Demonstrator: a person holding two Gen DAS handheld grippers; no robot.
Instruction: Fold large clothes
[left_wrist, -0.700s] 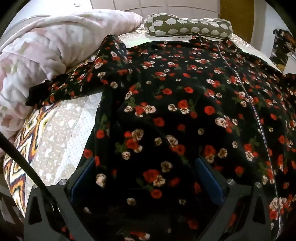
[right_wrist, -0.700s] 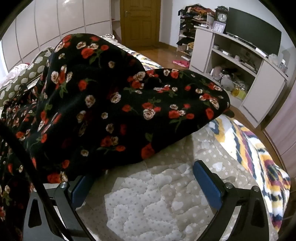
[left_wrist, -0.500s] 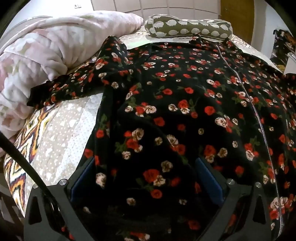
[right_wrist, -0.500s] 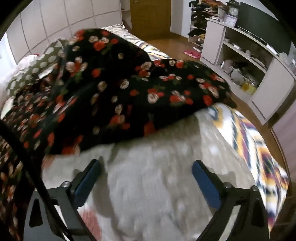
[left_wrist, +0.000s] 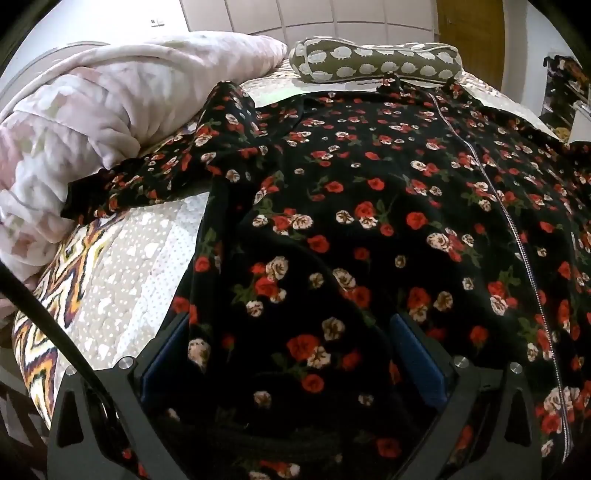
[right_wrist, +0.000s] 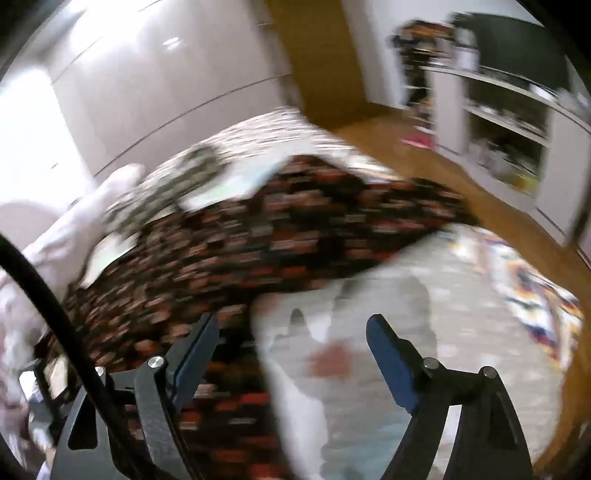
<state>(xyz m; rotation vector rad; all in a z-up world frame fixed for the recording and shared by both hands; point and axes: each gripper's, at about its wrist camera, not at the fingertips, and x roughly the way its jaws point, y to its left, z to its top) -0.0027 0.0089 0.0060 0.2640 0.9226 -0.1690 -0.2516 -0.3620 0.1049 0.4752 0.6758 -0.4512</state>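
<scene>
pale panelled wardrobe wall (left_wrist: 332, 22), wooden door (left_wrist: 469, 33), wood floor (right_wrist: 373, 133), white shelving unit (right_wrist: 495, 122)

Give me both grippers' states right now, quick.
Left gripper: open, jaws wide over the floral garment, not clamping it.
Right gripper: open, holding nothing; picture blurred, garment edge near its left finger.

Dress (left_wrist: 388, 206): spread on the bed (left_wrist: 140, 266)
Blanket (left_wrist: 92, 140): heaped on the bed, left of the dress
Bolster (left_wrist: 376, 64): behind the dress, at its far end
Shelf unit (right_wrist: 517, 122): right of the bed, across the floor (right_wrist: 388, 140)
</scene>
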